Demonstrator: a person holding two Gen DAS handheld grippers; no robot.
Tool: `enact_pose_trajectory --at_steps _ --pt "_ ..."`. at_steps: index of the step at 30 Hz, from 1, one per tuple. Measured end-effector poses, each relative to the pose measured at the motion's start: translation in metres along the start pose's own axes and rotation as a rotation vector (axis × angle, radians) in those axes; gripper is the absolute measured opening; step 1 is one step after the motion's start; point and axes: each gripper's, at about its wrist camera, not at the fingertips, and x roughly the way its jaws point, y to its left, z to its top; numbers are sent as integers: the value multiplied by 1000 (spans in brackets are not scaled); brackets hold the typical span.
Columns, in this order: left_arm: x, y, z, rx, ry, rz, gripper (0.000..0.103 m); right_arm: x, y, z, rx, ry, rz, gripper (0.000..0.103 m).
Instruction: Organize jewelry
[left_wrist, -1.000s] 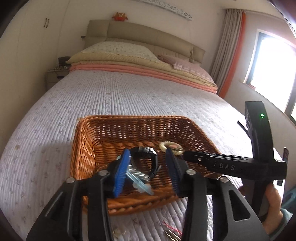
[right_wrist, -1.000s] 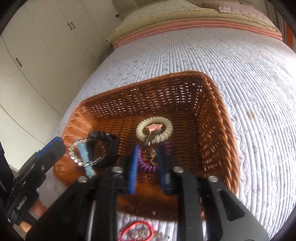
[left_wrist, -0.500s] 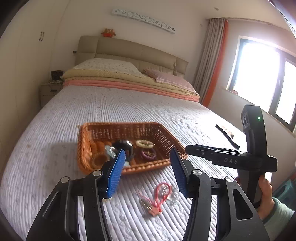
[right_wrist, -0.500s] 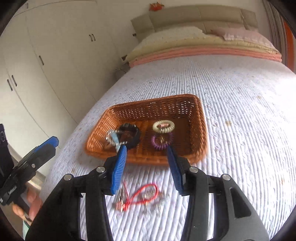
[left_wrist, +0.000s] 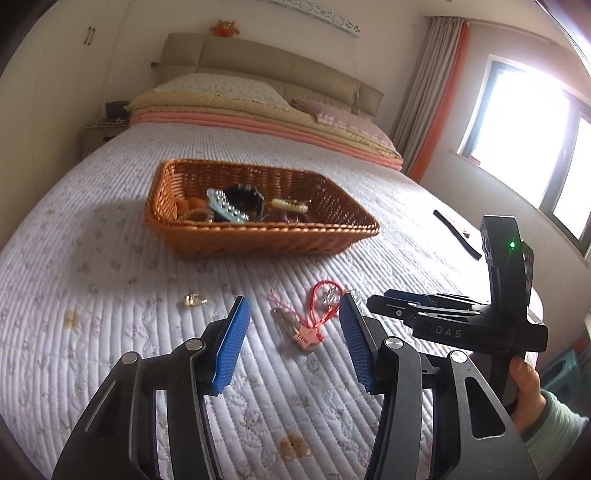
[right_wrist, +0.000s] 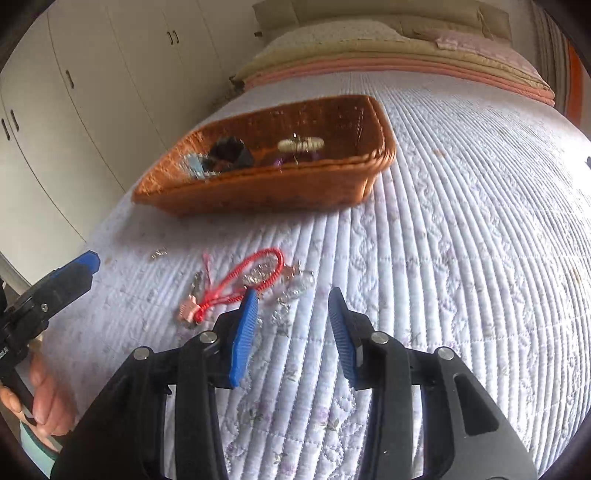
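A brown wicker basket (left_wrist: 258, 230) (right_wrist: 258, 184) on the quilted bed holds a black bracelet (left_wrist: 243, 197), a cream spiral tie (left_wrist: 290, 205) and a silver chain on a blue card (left_wrist: 225, 206). In front of it lie a red cord bracelet (left_wrist: 321, 299) (right_wrist: 255, 273), a hair clip with a pink star (left_wrist: 291, 325) (right_wrist: 188, 306), clear beads (right_wrist: 291, 288) and a small gold piece (left_wrist: 192, 301) (right_wrist: 158, 254). My left gripper (left_wrist: 293, 299) (right_wrist: 88, 260) hangs open over the clip. My right gripper (right_wrist: 293, 291) (left_wrist: 384, 295) is closing beside the beads, nothing between its pads.
A black strap (left_wrist: 458, 234) lies on the bed to the right. Pillows and folded blankets (left_wrist: 258, 110) are stacked at the headboard. White wardrobes (right_wrist: 92, 92) stand on the left, a bright window (left_wrist: 524, 118) on the right.
Both grippers have drawn back from over the basket to above the loose pieces on the quilt in front of it. The pieces in the basket stay there.
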Motion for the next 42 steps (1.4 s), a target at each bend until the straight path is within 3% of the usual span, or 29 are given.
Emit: enact_pose_trajectory --at_steps 5,10,15,21,30,35,42 --pt "13 7 -5 -7 38 18 49 13 4 -3 -10 15 -18 37" --pt "35 10 -8 -17 137 16 49 19 7 -2 -1 26 -52 36" --pt "52 -8 -9 65 186 42 49 31 16 0 -29 36 -95 19" --pt "77 -13 -10 81 258 97 47 29 15 -3 -36 26 -150 14" --pt "74 6 -11 4 248 94 25 16 -6 -12 30 4 -150 13" --pt "71 12 -12 -11 241 74 25 18 -9 -10 42 25 -130 14" --pt "66 17 -14 -19 236 61 29 26 0 -6 4 30 -174 14"
